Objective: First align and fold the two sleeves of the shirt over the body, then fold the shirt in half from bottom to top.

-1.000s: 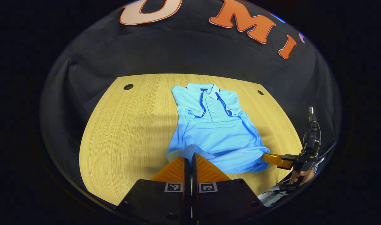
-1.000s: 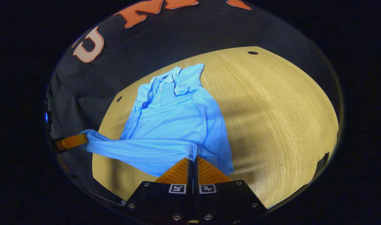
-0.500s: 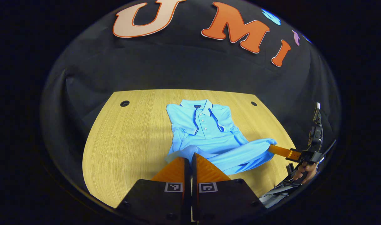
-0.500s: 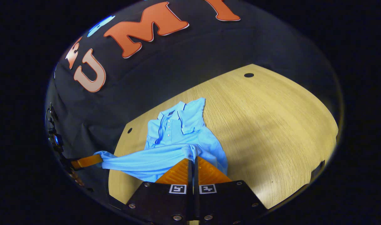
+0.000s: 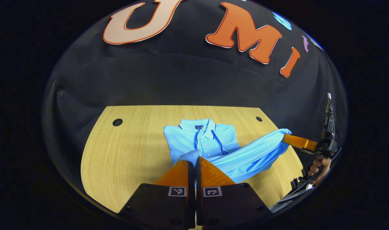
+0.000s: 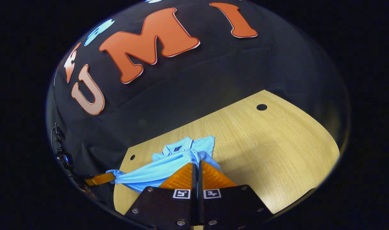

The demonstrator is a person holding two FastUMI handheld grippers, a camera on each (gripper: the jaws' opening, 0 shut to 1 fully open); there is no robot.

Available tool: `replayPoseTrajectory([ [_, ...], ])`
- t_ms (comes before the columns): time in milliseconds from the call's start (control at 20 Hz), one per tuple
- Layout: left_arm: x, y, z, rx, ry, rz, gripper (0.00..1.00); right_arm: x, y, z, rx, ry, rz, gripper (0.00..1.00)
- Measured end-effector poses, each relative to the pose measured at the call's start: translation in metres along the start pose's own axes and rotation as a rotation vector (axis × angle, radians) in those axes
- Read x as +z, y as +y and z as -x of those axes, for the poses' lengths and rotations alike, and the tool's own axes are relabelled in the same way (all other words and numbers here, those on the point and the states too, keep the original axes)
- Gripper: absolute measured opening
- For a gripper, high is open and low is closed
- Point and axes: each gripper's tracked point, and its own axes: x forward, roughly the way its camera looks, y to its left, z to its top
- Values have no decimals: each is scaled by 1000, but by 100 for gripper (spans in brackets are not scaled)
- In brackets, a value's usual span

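Blue shirt [image 5: 213, 143], hem lifted, apparently taut.

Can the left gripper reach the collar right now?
Probably not yet. The left gripper is shut on the shirt hem, held up in front of the collar. It would have to carry the hem forward or let go first.

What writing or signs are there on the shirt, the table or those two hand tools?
Neck label inside the collar of the shirt: a dark patch, too small to read.
Square markers on the left gripper: black-and-white code patterns, no words.
Square markers on the right gripper: the same kind of pattern, no words.
Table: no text.
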Motion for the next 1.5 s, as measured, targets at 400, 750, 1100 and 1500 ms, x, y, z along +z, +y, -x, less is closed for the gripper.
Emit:
replayPoseTrajectory([
  [400,52,49,-112,12,8,-7,5,38,12,-99,-57,20,95,0],
  [750,63,77,-201,31,52,-55,5,46,-3,-171,-124,56,106,1],
  [1100,92,79,-175,88,5,-82,73,45,-8,-181,-108,93,90,46],
  [1500,110,43,-62,151,-149,-102,99,56,14,-102,-68,15,257,83],
])
